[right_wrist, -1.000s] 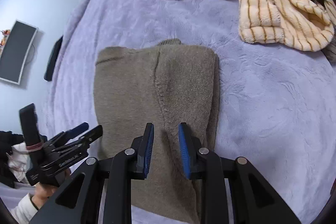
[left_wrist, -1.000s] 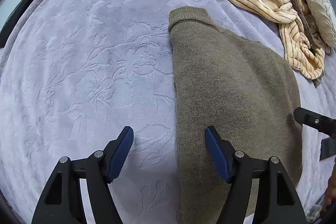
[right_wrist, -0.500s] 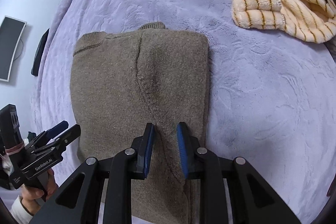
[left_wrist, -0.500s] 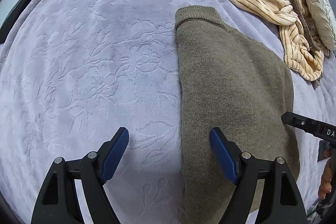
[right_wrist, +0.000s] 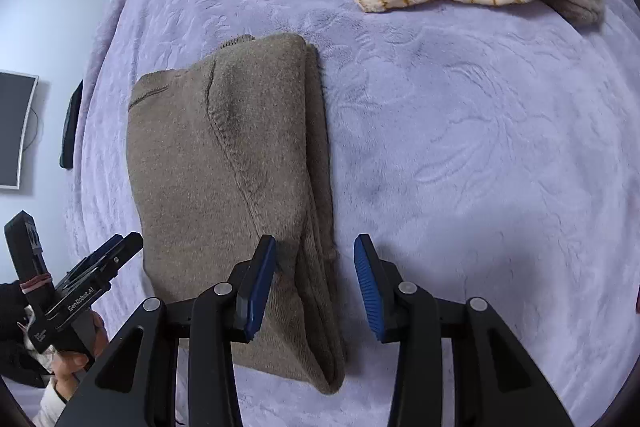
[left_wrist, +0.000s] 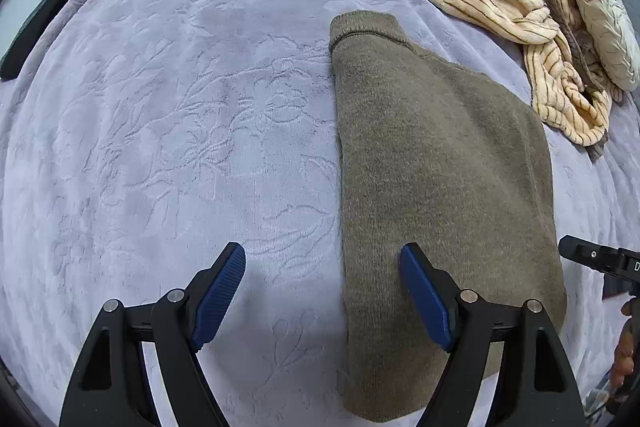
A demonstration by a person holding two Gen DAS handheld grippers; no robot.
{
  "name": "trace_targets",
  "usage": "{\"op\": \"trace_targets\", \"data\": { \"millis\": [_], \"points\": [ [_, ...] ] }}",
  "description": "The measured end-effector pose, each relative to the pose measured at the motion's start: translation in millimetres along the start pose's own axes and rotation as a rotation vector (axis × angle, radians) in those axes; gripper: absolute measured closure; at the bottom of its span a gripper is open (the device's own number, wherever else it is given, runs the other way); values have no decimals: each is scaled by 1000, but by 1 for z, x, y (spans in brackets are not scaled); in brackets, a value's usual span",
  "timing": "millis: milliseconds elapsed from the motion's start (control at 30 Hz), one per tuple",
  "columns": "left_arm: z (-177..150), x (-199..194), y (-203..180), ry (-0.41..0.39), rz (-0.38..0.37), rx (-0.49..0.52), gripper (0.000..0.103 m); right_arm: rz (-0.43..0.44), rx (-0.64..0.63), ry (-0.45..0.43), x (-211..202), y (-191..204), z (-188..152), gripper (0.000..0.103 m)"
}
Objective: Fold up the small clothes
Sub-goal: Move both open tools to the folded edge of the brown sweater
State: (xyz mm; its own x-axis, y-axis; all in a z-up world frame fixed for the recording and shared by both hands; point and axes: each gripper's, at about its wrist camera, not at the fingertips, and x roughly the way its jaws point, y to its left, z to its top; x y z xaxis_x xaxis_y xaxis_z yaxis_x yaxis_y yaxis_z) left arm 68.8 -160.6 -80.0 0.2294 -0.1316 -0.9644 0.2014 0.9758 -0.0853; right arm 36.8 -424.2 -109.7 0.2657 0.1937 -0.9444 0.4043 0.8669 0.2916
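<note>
Left wrist view: olive sweater lies folded lengthwise on the lavender bed cover; your left gripper straddles its near edge, fingers spread, empty.

Right wrist view: your right gripper, fingers just parted and holding nothing, brackets the opposite edge. Grasp both near corners evenly.

Left gripper: two black angular arms, each ending in a ribbed dark-blue pad, with round silver screw heads along the arms. Right gripper: the same build, with black triangular cut-out frames below the pads and matching silver screws. Seen from the right wrist camera, the left gripper's black body carries white lettering reading "GenRobot.AI"; a reddish band wraps the upright black block at the rear of that lettering. The hand below the lettering emerges from a white cuff under a dark sleeve.
</note>
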Motion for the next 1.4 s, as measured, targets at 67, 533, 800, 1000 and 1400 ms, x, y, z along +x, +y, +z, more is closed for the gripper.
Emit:
{"op": "trace_targets", "data": {
  "millis": [67, 533, 800, 1000, 1400],
  "points": [
    [-6, -3, 0, 9, -6, 3, 22, 22, 16, 10, -3, -5, -11, 56],
    [-51, 9, -8, 124, -60, 26, 22, 54, 32, 46, -7, -14, -75, 55],
    [-76, 19, -4, 145, -82, 21, 22, 44, 9, 89, 17, -16, -82, 80],
    [-76, 6, 14, 165, -180, -27, 22, 91, 74, 103, 25, -28, -92, 80],
    [-83, 15, -3, 227, -324, -52, 22, 94, 95, 126, 13, -42, -106, 61]
  ]
}}
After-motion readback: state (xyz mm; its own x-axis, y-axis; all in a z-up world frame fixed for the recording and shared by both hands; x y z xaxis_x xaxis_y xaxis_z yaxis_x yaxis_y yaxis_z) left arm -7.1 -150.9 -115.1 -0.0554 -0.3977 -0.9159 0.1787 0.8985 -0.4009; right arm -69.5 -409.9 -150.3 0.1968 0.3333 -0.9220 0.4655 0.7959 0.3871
